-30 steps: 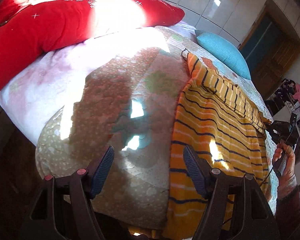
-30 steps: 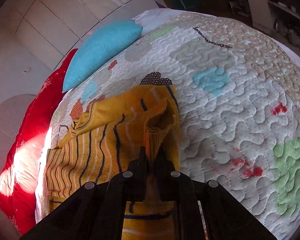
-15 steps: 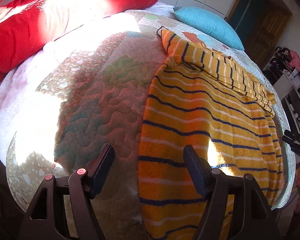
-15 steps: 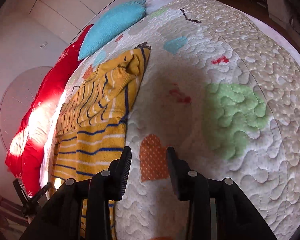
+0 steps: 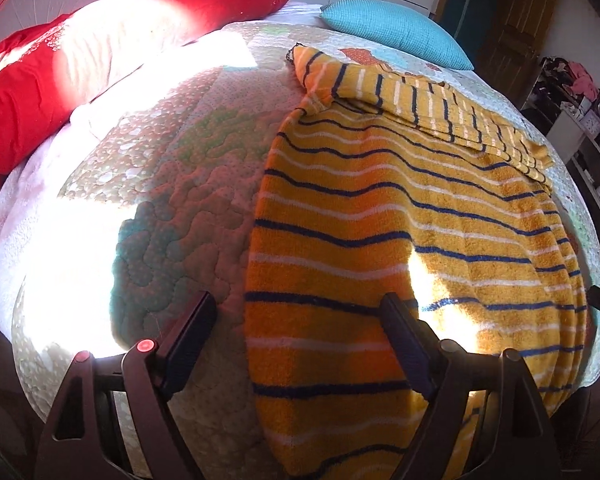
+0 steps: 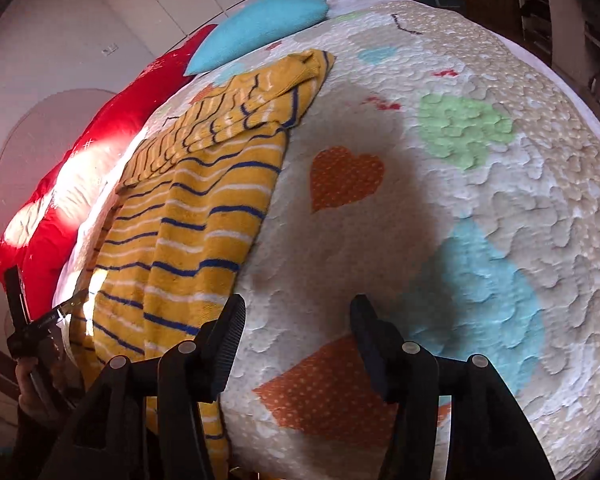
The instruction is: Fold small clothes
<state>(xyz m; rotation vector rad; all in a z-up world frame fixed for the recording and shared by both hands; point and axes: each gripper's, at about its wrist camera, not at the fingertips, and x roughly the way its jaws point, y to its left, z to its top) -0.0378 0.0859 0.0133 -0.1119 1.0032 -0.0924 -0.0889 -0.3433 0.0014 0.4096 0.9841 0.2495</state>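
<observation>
Quilted bedspread (image 5: pixel 172 208) w/ pastel patches (hearts, blobs) covers the bed; sunlight falls in bright patches across it.

Left gripper (image 5: pixel 300 316): jaws wide and opening. Between the fingers lie the left edge of the yellow-orange knit sweater w/ navy and white stripes (image 5: pixel 380 220) and a strip of bare quilt; the pads press on nothing. Its right finger (image 5: pixel 400 332) stands over the sweater body, its left finger over the quilt.

Right gripper (image 6: pixel 296 332): jaws opening, roughly half apart, only bare quilt between them. Its left finger (image 6: pixel 230 340) sits just beside the sweater's right edge; whether it touches cannot be told.

Sweater lies flat on the bed, hem near the front edge, w/ one striped sleeve (image 5: pixel 440 108) folded across its top part.

Left view alone shows the whole sweater width, a dark wooden door (image 5: pixel 512 24) and cluttered shelves (image 5: pixel 580 92) at right, plus a tip of the other gripper at the right rim. Right view alone shows the quilt's orange heart patch (image 6: pixel 344 176), green patch and blue patch to the sweater's right, and the left gripper from outside at lower left w/ the hand (image 6: pixel 36 396) holding it. Both views show the long red pillow (image 5: pixel 60 64) and turquoise textured cushion (image 5: pixel 392 28) at the far end, by a white tiled wall (image 6: pixel 120 8).
</observation>
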